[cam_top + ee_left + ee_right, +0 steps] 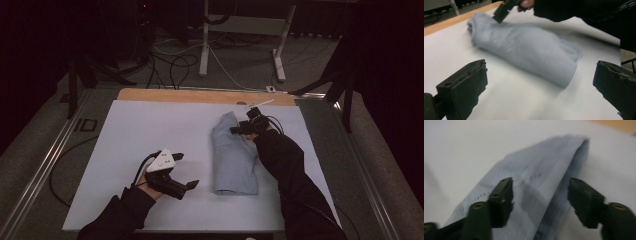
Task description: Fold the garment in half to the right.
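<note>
Pale-blue folded cloth point(234, 156) lies right of centre on the white tabletop point(140, 131). Soft, light, likely to sag; best taken at the far edge. Right gripper point(540, 195) straddles that edge, fingers spread, not pinching. Left gripper point(186, 171) is apart at near left, fingers spread wide, empty.

Right gripper point(243, 128) rests on the folded blue cloth's point(234, 160) far end; left gripper point(186, 172) lies apart, jaws spread.
</note>
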